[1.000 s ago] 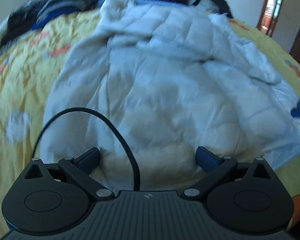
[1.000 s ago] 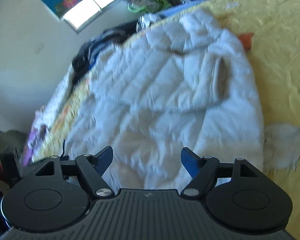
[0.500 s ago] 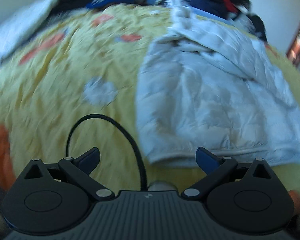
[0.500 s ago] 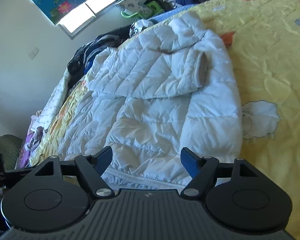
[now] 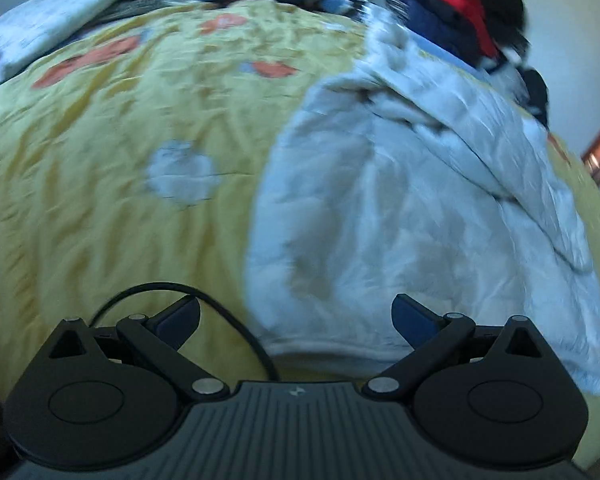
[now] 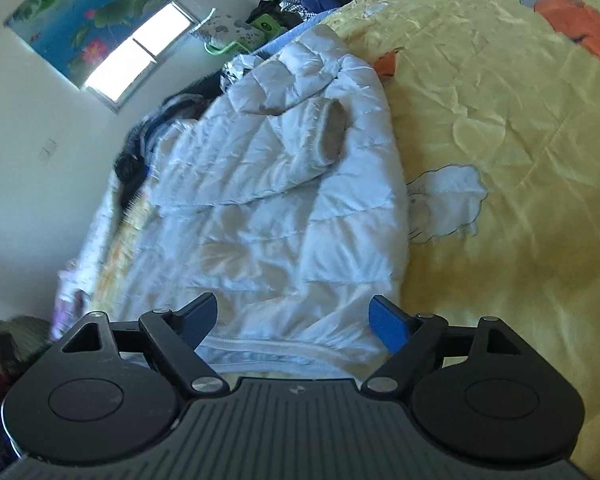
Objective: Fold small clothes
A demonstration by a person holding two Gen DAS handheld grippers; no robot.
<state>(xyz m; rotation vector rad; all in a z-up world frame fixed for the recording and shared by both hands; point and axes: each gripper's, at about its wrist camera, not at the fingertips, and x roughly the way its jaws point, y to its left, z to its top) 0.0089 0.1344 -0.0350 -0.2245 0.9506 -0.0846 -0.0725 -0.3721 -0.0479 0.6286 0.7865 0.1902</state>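
A white quilted puffer jacket (image 5: 412, 216) lies flat on a yellow bedspread (image 5: 100, 200), hem toward me, one sleeve folded across its chest (image 6: 300, 148). My left gripper (image 5: 296, 320) is open and empty, hovering at the hem's left corner. My right gripper (image 6: 292, 320) is open and empty, just above the hem near its right corner. The jacket also shows in the right wrist view (image 6: 284, 232).
A pile of dark, blue and red clothes (image 5: 452, 12) lies at the far end of the bed. More clothes (image 6: 140, 152) heap along the wall side. A window with a flowered blind (image 6: 112, 36) is on the wall. The bedspread (image 6: 520, 160) spreads to the right.
My left gripper has swung left from over the jacket's middle to its left hem corner. My right gripper has drawn in closer to the hem's right side. Both stay open.
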